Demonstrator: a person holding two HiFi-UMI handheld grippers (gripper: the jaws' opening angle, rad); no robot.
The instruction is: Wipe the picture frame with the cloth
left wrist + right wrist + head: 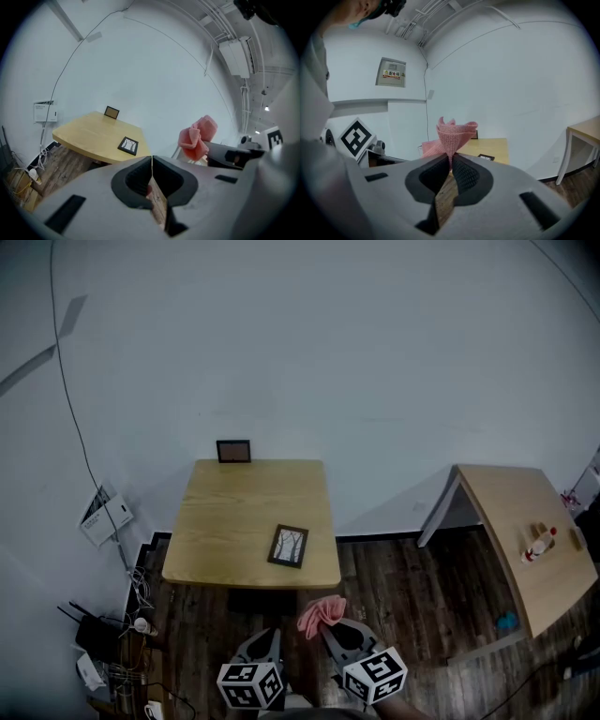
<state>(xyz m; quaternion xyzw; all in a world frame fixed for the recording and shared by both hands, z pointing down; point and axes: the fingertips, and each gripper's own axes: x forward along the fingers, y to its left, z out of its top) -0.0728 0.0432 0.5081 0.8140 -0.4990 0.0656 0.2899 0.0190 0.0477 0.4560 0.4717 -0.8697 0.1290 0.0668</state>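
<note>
A dark picture frame (288, 546) lies flat near the front right corner of the wooden table (234, 521). It also shows in the left gripper view (128, 145) and in the right gripper view (486, 157). A second small frame (233, 451) stands at the table's back edge against the wall. My right gripper (330, 626) is shut on a bunched pink cloth (321, 613), which sticks up from its jaws (452, 133). My left gripper (265, 645) is shut and empty (152, 160). Both grippers hang over the floor, short of the table's front edge.
A second wooden table (511, 512) stands at the right with a small bottle (538, 546) on it. A router and tangled cables (108, 638) lie on the floor at the left. A white wall box (103, 517) hangs beside the table. The floor is dark wood.
</note>
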